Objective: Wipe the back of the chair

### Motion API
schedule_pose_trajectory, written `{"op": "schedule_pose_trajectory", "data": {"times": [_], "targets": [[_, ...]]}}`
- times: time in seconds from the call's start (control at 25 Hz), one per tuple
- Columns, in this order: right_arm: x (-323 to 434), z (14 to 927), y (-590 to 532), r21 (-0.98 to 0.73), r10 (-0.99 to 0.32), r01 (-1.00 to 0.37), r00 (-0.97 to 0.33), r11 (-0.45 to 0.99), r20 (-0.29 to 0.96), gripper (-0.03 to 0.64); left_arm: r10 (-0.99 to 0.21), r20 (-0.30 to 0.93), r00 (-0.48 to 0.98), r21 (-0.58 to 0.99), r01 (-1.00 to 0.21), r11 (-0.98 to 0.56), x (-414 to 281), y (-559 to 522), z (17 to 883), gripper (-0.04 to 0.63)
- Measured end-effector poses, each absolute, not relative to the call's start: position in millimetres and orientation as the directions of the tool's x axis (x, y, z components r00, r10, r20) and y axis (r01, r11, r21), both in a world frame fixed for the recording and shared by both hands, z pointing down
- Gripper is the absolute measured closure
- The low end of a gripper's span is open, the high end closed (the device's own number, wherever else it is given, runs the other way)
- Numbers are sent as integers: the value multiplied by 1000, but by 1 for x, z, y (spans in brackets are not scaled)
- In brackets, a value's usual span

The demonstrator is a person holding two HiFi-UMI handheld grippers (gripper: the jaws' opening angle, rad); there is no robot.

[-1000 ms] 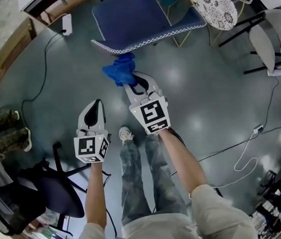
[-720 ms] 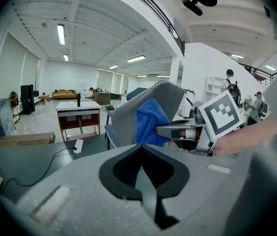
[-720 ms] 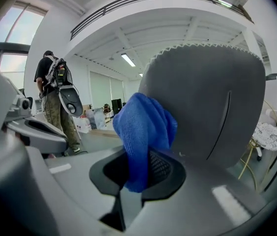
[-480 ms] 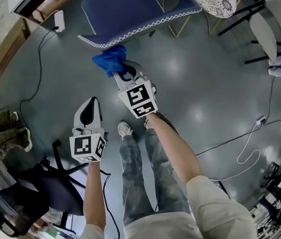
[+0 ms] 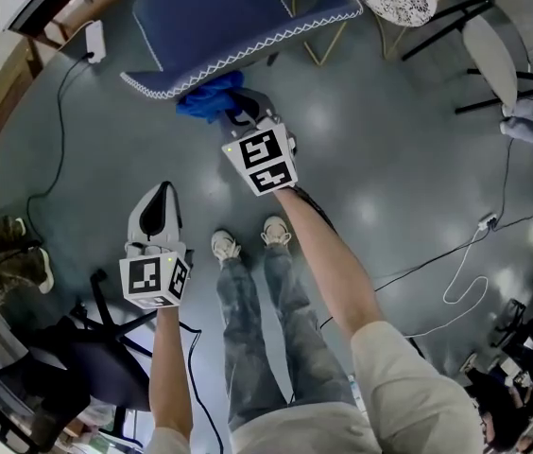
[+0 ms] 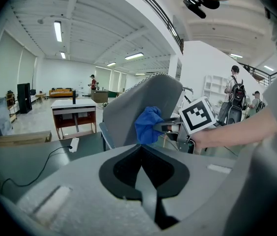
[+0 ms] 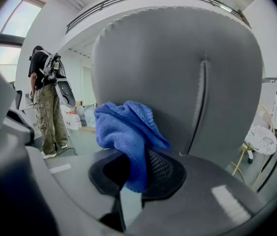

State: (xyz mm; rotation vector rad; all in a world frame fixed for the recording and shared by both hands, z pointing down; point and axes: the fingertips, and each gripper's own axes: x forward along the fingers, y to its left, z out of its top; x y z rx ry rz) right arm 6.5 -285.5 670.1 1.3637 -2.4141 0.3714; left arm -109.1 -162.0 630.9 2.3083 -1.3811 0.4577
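The right arm (image 5: 328, 253) reaches well forward and up in the head view, nearly straight, sleeve at the shoulder, forearm bare. Its right tongs (image 5: 240, 113) point away from the body, marker cube (image 5: 262, 162) facing up. In the right gripper view the right tongs (image 7: 133, 176) are clamped on a blue cloth (image 7: 126, 127), which bunches out past the tips.

The left arm (image 5: 167, 367) is bent and held closer in, forearm bare. The left tongs (image 5: 162, 191) sit lower and to the left, well apart from the right pair, tips pointing forward. In the left gripper view the left tongs (image 6: 141, 154) have their jaws pressed together with nothing between them.
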Motion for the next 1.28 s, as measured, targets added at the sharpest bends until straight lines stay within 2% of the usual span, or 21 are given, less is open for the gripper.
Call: {"op": "schedule_pose_trajectory", "data": {"times": [0.72, 0.96, 1.28], "targets": [[157, 685, -339, 64, -832, -923, -309, 379, 461, 571, -703, 500, 506, 199, -857, -475, -60, -184, 651, 591], [191, 685, -348, 121, -848, -937, -236, 329, 475, 571, -695, 506, 510, 204, -854, -478, -71, -178, 656, 591], [213, 692, -343, 168, -839, -926, -214, 337, 499, 571, -699, 504, 507, 201, -856, -476, -63, -184, 654, 591]]}}
